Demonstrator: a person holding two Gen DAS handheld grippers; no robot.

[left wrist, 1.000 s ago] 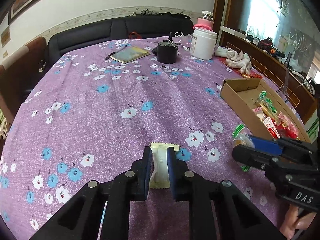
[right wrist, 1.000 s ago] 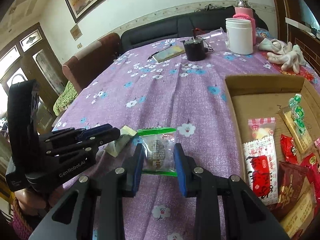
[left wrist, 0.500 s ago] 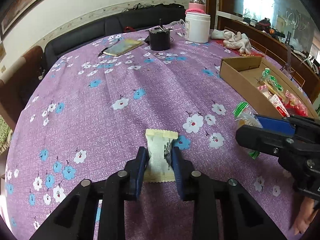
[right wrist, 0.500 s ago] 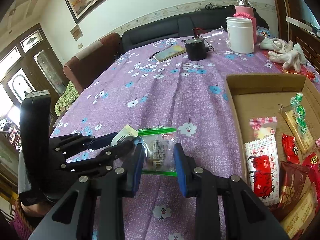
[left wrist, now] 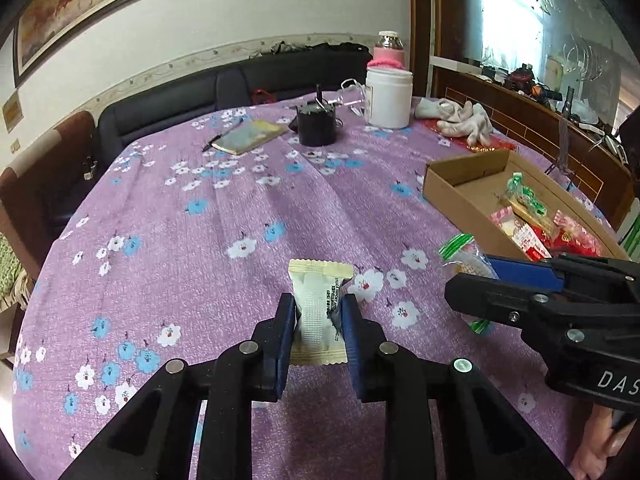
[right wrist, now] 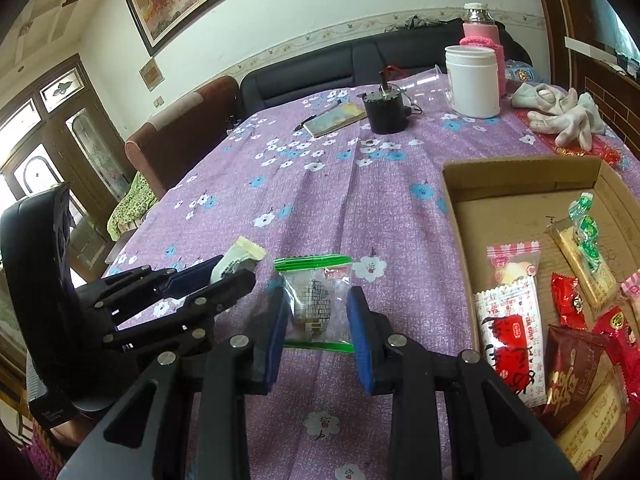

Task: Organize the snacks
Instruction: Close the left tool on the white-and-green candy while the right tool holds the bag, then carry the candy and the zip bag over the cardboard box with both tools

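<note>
From the left wrist, the left gripper [left wrist: 316,322] pinches a cream packet [left wrist: 318,312] over the tablecloth [left wrist: 200,240].

From the right wrist, the right gripper [right wrist: 318,314] clamps a clear green-edged packet [right wrist: 316,300]; the box [right wrist: 520,176] sits to its right.

The cardboard box [right wrist: 520,184] runs off the right side of the right wrist view, so some snacks in it are cut off. The print on the cream packet [left wrist: 318,300] is too small to read. The right tool [left wrist: 496,280] covers part of the green-edged packet [left wrist: 460,246]. Things on the far shelf [left wrist: 540,80] are blurry. Only a bit of a hand [left wrist: 596,456] shows.
</note>
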